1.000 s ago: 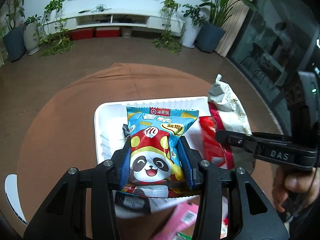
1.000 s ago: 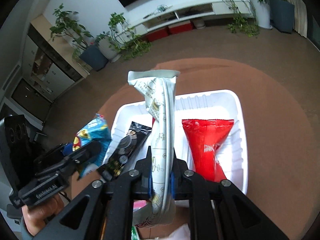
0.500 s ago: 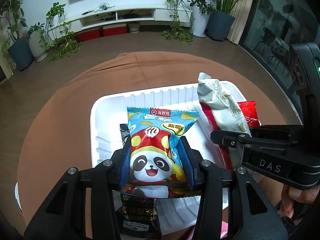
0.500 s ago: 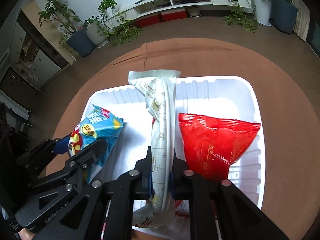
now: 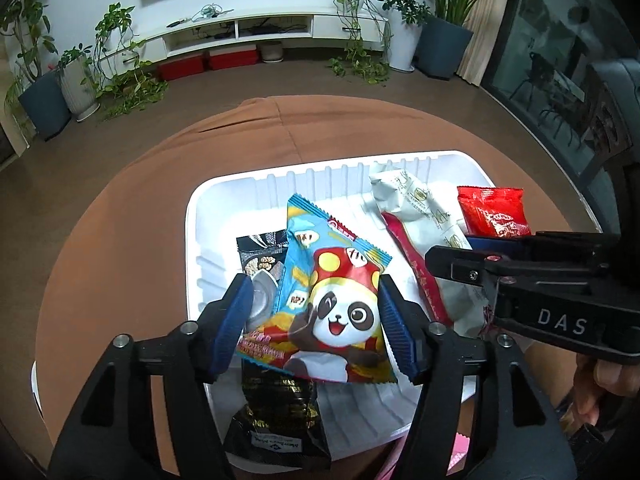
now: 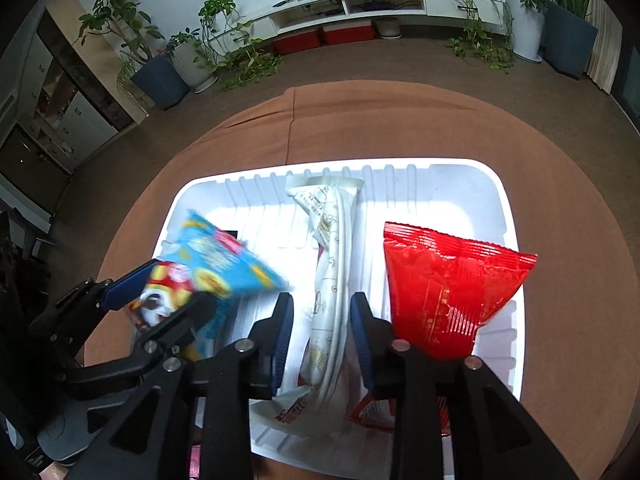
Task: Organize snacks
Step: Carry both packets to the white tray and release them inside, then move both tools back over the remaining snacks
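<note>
Both claws over the tray, jaws just opened, packets loose between them.

Left claw (image 5: 316, 320) stands parted around the panda packet (image 5: 328, 300), tilted toward 11 o'clock; right claw (image 6: 322, 336) stands parted around the white packet (image 6: 332, 280), pads clear of it. Red packet (image 6: 444, 288) lies at 3 o'clock of the white one, black packet (image 5: 276, 392) under the panda one. All sit in a ribbed white tray (image 6: 460, 184) on a round brown table (image 6: 400, 120); potted plants (image 6: 160, 64) and a white shelf (image 6: 360, 0) at 12 o'clock.
</note>
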